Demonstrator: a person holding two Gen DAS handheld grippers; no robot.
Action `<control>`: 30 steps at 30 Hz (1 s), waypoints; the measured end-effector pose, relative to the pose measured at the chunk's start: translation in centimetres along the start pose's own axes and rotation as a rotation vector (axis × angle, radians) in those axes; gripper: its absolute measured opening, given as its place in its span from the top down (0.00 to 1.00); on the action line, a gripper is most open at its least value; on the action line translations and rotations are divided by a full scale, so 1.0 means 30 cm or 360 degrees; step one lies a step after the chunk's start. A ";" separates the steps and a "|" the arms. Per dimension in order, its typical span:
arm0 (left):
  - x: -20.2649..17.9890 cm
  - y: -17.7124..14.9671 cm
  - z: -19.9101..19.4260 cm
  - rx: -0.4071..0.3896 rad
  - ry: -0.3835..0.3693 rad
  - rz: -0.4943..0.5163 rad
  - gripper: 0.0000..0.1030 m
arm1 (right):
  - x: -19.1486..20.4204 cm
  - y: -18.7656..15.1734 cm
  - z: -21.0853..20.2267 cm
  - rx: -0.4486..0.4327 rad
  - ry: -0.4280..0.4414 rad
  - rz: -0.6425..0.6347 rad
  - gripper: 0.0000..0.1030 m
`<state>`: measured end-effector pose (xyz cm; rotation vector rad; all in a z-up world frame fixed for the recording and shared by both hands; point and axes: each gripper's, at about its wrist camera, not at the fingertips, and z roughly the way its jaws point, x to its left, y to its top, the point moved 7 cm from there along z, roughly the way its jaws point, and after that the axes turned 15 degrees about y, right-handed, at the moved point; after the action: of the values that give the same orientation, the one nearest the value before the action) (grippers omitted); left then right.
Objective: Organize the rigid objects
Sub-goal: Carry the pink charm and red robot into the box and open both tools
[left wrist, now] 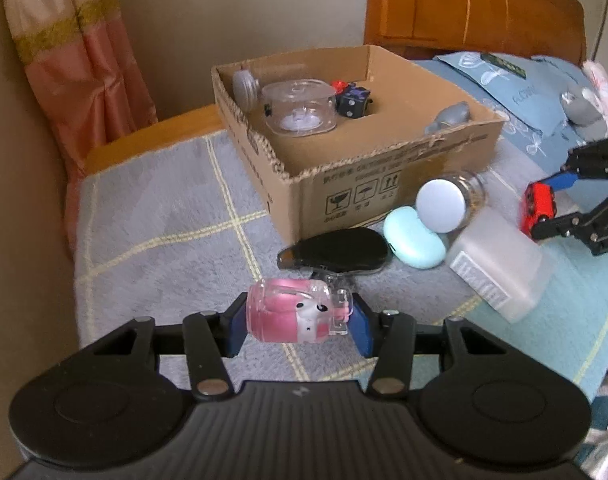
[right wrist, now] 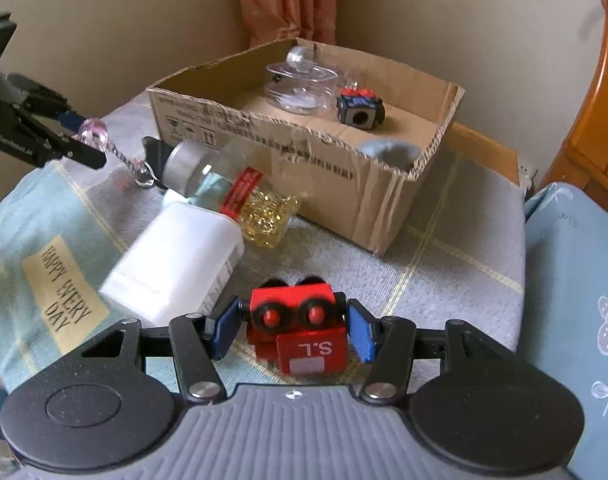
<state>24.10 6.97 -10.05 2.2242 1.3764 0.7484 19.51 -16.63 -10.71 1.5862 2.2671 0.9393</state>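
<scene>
1. Pink and clear plastic, the small bottle (left wrist: 297,312) lies sideways across the left gripper (left wrist: 299,322), its long axis running from one blue pad to the other; the jaws are clamped on its two ends, narrowly apart.
2. Ahead of those jaws and a little to the right sits the cardboard box (left wrist: 384,184) on the bed (left wrist: 163,216), its open top well apart from the bottle, with a black case (left wrist: 336,249) lying between.
3. Red and wooden, the toy train car (right wrist: 297,322) is pinched wheels-up in the right gripper (right wrist: 293,330); its jaws press on both sides.
4. From the right wrist view the box (right wrist: 336,188) lies ahead, slightly left, with bare bed between.
5. I judge neither hand clearly nearer; each must lift over the torn front wall before releasing.
</scene>
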 end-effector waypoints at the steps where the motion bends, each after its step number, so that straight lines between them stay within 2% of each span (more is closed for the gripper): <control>1: 0.000 0.005 -0.015 0.0007 0.0008 0.0025 0.52 | 0.009 0.003 -0.011 0.0004 0.0004 -0.0018 0.40; 12: -0.044 0.088 -0.176 -0.0038 -0.0016 0.0188 0.52 | 0.070 0.055 -0.110 0.0014 0.0040 -0.0120 0.40; 22: -0.102 0.224 -0.310 -0.0233 -0.0016 0.0278 0.52 | 0.092 0.151 -0.173 -0.0060 0.0003 -0.0126 0.40; 30: -0.096 0.393 -0.330 -0.0411 0.0036 0.0217 0.52 | 0.095 0.265 -0.206 -0.0132 -0.0060 -0.0148 0.40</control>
<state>24.73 0.07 3.99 2.1245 1.0775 0.9438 21.27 -14.68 -0.58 1.4395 2.2254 0.9584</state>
